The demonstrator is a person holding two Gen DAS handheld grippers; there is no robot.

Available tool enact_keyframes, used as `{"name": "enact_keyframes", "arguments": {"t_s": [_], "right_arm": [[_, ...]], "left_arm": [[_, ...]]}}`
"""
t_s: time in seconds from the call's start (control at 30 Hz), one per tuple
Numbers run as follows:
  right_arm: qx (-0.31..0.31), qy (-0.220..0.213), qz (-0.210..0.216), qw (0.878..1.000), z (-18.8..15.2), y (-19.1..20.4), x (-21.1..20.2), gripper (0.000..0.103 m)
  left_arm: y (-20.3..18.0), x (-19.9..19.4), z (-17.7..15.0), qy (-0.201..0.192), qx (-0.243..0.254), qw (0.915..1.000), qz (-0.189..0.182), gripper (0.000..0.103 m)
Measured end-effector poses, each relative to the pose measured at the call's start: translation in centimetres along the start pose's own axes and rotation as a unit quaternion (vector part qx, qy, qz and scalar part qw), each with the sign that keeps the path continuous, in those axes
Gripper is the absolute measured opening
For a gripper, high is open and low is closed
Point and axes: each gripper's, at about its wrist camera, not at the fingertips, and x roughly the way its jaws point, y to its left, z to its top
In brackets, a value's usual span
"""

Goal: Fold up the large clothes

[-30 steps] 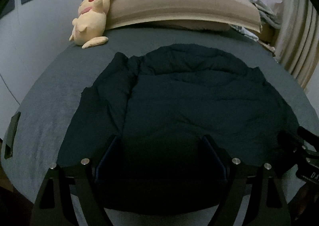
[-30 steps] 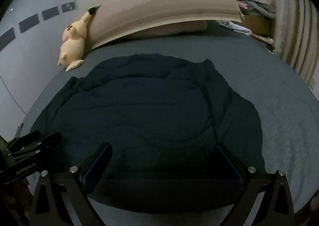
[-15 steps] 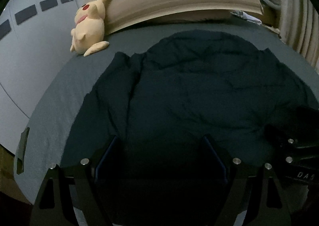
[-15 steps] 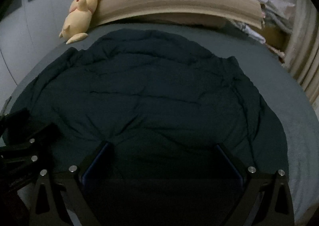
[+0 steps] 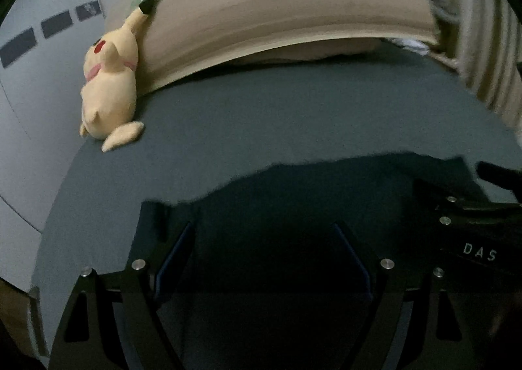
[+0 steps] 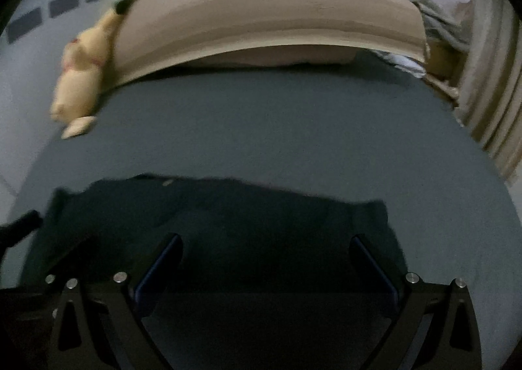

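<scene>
since a second ago the view of both cameras has dropped low over the bed (image 5: pixel 293 115): the garment (image 5: pixel 326 194), then spread wide across the frame, now fills only the lower part, far edge at mid-height. judged: both tongs have come down to the near hem, first fold about to start.

left tongs (image 5: pixel 261 256): fingers apart, dark cloth between them; no clamp seen. right tongs (image 6: pixel 266 265): fingers apart likewise, over cloth. each tool shows in the other's view, at 3 and at 9 o'clock, near each other.

garment lies flat at 6 o'clock on the bed. its far edge is ragged, with a corner at 4 o'clock in the right view.

open sheet from 12 to 2 o'clock gives room to carry the hem forward. plush (image 5: pixel 111 89) at 10 o'clock and pillow (image 5: pixel 293 18) at 12 are well apart from the cloth.
</scene>
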Motion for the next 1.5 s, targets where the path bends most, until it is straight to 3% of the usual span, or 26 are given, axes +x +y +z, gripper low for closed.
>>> {"name": "enact_keyframes", "arguments": {"t_s": [0.13, 0.27, 0.37, 0.47, 0.6, 0.73, 0.8, 0.87, 1.0, 1.2, 1.27, 1.33, 1.5], "right_arm": [[0.014, 0.036, -0.031, 0.999, 1.0, -0.3, 4.8, 0.103], [0.037, 0.064, 0.000, 0.997, 0.5, -1.3, 7.1, 0.103], [0.038, 0.044, -0.002, 0.998, 0.5, -1.8, 4.9, 0.102], [0.063, 0.005, 0.032, 0.997, -1.3, -3.6, -0.3, 0.103], [0.069, -0.014, 0.069, 0.995, -6.8, -4.4, -6.9, 0.103], [0.013, -0.041, 0.062, 0.997, -13.1, -2.3, -10.9, 0.103], [0.024, -0.041, 0.046, 0.998, -15.2, -3.3, -10.9, 0.103], [0.057, -0.021, 0.035, 0.998, -16.5, -5.5, -9.8, 0.103], [0.078, 0.009, 0.047, 0.996, -17.8, -7.9, -8.0, 0.102], [0.089, -0.046, 0.065, 0.993, -17.9, -8.4, -12.1, 0.103], [0.100, -0.026, 0.054, 0.993, -18.3, -9.1, -10.6, 0.103], [0.130, 0.016, 0.051, 0.990, -19.1, -10.6, -8.1, 0.103], [0.141, -0.033, 0.062, 0.988, -18.9, -11.3, -11.1, 0.103]], "left_arm": [[-0.4, 5.3, 0.9, 0.050, -0.012, 0.9985, 0.018, 0.088], [0.2, 6.9, 0.5, 0.062, -0.029, 0.9976, 0.013, 0.092], [1.2, 5.1, 0.3, 0.054, -0.028, 0.9981, 0.009, 0.091], [3.8, 1.3, -1.5, 0.033, -0.036, 0.9988, 0.006, 0.091], [8.3, -3.0, -6.5, 0.020, -0.065, 0.9974, 0.023, 0.091], [11.0, -6.2, -12.7, 0.020, -0.085, 0.9951, 0.047, 0.091], [11.9, -6.1, -14.4, 0.028, -0.096, 0.9929, 0.064, 0.091], [12.4, -6.0, -16.1, 0.039, -0.118, 0.9911, 0.048, 0.091], [12.7, -5.8, -17.3, 0.040, -0.133, 0.9892, 0.048, 0.091], [13.1, -9.2, -18.0, 0.006, -0.137, 0.9883, 0.068, 0.090], [13.6, -8.4, -19.0, 0.030, -0.146, 0.9862, 0.073, 0.090], [14.8, -7.1, -19.6, 0.052, -0.176, 0.9817, 0.050, 0.090], [15.6, -8.9, -19.4, 0.041, -0.189, 0.9798, 0.050, 0.090]]}}
